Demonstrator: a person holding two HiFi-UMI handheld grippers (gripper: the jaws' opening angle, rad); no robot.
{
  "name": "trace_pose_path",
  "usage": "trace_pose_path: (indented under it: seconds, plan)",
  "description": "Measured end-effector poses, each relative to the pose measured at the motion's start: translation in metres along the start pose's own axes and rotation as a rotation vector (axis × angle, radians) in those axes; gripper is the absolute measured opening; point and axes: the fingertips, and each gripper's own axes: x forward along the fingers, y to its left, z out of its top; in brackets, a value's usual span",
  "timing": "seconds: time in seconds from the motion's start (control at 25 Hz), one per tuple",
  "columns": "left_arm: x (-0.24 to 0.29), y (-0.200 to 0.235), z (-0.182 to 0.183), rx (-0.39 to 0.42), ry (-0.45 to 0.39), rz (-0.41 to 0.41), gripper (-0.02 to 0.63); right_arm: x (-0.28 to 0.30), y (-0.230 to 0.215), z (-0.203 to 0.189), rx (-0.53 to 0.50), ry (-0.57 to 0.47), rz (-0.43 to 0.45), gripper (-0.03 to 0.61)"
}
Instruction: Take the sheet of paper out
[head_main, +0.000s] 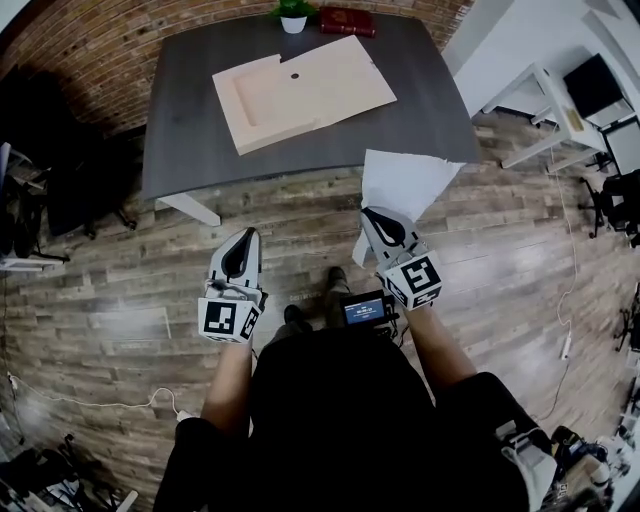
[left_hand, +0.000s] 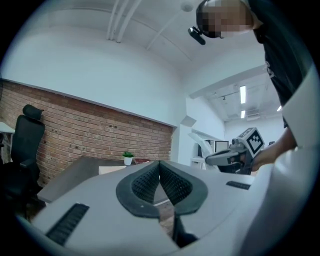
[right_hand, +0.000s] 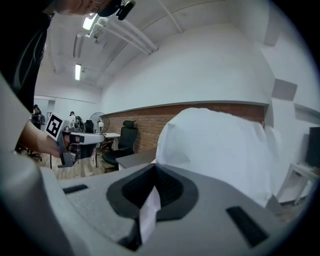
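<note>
My left gripper (head_main: 243, 240) has its jaws closed together on nothing. The paper is off to their right, well apart. Ahead of both pairs of jaws, the flat tan cardboard envelope (head_main: 300, 90) lies on the dark grey tabletop (head_main: 190, 130). My right gripper (head_main: 372, 217) has its jaws clamped on the near edge of the white sheet of paper (head_main: 405, 185). The sheet fans forward and up from them, its long axis pointing away from me toward the tabletop's near edge. I judge the sheet is already out, and the right hand alone carries it.
</note>
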Motion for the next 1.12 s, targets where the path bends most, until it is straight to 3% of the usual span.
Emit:
trace_pose_path:
  seconds: [0.4, 0.76, 1.12]
  plan:
    - [-0.044, -0.005, -0.015, -0.052, 0.004, -0.011, -0.004, -0.020, 0.052, -0.010, 0.014, 0.040, 0.017, 0.003]
    - [-0.035, -0.028, -0.003, -0.040, -0.002, 0.029, -0.003, -0.025, 0.038, 0.000, 0.011, -0.010, 0.094, 0.003]
    - [-0.025, -0.063, -0.009, -0.041, 0.038, 0.008, -0.003, -0.045, 0.016, -0.010, 0.054, -0.047, 0.094, 0.003]
